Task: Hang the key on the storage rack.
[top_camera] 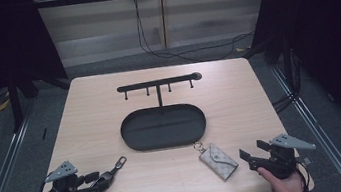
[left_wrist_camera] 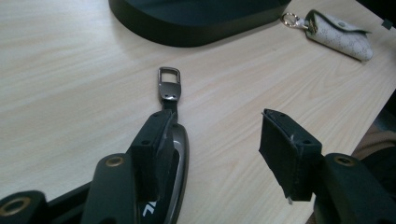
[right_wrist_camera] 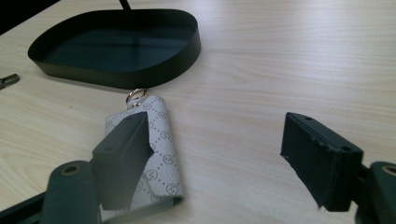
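Note:
A dark key fob with a metal clasp lies on the wooden table at the front left. Its body rests against the inner side of one jaw of my left gripper, which is open, its other jaw well clear. From the high view the fob pokes out ahead of that gripper. A patterned grey key pouch with a metal ring lies at the front right. My right gripper is open, one jaw over the pouch's edge. In the high view the pouch sits just left of it.
A black oval tray sits mid-table, with a T-shaped hook rack rising from its back. The tray's wall is just beyond the pouch, and its front rim is beyond the fob. The table's front edge runs close under both hands.

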### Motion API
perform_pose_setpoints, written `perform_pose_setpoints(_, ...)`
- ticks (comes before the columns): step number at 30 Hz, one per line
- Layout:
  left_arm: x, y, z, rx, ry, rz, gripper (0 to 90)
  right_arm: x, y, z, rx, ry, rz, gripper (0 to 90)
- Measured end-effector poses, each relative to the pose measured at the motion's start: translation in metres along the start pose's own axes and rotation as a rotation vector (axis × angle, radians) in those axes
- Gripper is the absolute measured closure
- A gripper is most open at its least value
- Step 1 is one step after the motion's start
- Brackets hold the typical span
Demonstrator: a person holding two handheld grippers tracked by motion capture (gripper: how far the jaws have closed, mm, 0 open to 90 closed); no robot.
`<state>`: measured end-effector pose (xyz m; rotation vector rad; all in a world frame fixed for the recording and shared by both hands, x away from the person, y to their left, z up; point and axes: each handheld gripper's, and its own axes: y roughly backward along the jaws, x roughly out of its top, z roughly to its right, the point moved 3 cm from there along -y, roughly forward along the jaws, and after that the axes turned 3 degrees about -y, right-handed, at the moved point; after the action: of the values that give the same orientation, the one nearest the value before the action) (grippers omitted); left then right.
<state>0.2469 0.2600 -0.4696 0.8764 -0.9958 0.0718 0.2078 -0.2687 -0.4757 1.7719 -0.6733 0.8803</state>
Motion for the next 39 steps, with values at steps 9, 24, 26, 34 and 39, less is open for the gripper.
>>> perform_pose_setpoints(9,0.0,0.001,-0.002,0.012,-0.01,-0.006,45.3,-0.001,-0.001,0.0,0.025,0.019,-0.028,21.7)
perform_pose_setpoints(24,0.009,0.003,0.001,0.037,-0.026,-0.039,50.2,-0.001,-0.003,0.0,0.045,0.014,-0.055,23.7)
perform_pose_setpoints(26,0.013,0.002,0.003,0.025,-0.032,-0.057,47.0,-0.001,-0.004,-0.001,0.05,0.017,-0.058,24.1)
perform_pose_setpoints(34,0.023,-0.004,0.003,0.011,-0.045,-0.103,44.0,-0.002,-0.004,-0.002,0.056,0.029,-0.062,24.0)
perform_pose_setpoints(39,0.03,-0.003,-0.001,0.006,-0.017,-0.091,42.8,-0.002,-0.005,-0.003,0.055,0.03,-0.067,22.4)
